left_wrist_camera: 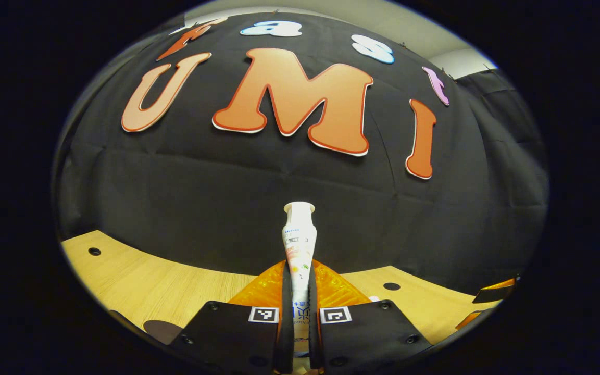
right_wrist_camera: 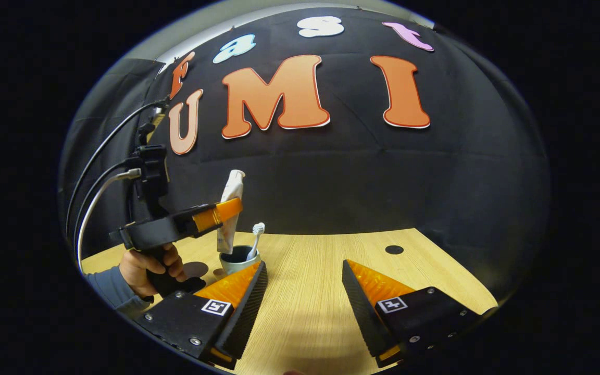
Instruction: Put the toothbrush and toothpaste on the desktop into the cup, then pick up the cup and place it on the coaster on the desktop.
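Two grippers up. My left gripper [left_wrist_camera: 300, 297] pinches the toothpaste [left_wrist_camera: 299, 245] upright above the cup [right_wrist_camera: 239, 259]. Right gripper [right_wrist_camera: 304, 284] is spread wide; toothbrush [right_wrist_camera: 255, 239] stands in the cup.

- The desktop [right_wrist_camera: 305, 291] ahead of the right gripper [right_wrist_camera: 305, 297] is bare wood between its wide-apart fingers.
- The cup [right_wrist_camera: 238, 259], toothbrush [right_wrist_camera: 255, 239] and left gripper [right_wrist_camera: 222, 211] holding the toothpaste [right_wrist_camera: 229, 208] crowd the far left side.
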`<state>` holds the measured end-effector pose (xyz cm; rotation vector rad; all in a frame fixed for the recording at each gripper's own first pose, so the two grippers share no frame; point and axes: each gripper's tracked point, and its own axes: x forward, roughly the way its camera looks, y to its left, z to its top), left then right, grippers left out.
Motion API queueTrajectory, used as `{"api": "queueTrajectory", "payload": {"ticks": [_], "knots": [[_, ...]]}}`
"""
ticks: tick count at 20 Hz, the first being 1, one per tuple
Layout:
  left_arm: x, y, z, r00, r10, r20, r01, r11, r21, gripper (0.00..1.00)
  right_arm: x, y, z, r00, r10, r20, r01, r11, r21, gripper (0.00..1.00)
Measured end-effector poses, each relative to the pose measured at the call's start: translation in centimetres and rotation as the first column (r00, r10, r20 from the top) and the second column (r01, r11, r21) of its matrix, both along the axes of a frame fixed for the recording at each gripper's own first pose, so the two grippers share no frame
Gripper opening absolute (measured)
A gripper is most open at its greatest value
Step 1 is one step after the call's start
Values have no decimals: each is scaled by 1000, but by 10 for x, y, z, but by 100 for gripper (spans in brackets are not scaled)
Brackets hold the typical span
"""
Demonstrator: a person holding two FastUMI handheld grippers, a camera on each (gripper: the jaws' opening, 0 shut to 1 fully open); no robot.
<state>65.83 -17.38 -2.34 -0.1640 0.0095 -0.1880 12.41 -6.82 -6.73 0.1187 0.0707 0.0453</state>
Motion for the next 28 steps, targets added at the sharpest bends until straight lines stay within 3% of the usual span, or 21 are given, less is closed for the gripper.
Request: {"api": "queueTrajectory", "payload": {"ticks": [15,25,26,27,28], "knots": [[18,-6,-45,998,5,-57,-5,1000,-10,16,-8,-1,-14,999,-14,-35,13,1000,-5,87],[6,-3,-61,988,-35,-153,28,999,-45,19,-8,12,-28,997,3,-75,-3,1000,0,87],[1,-1,-61,986,-40,-164,34,999,-38,24,-9,15,-27,997,8,-77,-7,1000,6,87],[-6,-1,-62,983,-47,-177,43,999,-30,20,-9,18,-26,997,10,-78,-9,1000,14,87],[-14,2,-63,982,-45,-182,43,999,-14,36,-9,20,-26,997,14,-80,-13,1000,22,87]]}}
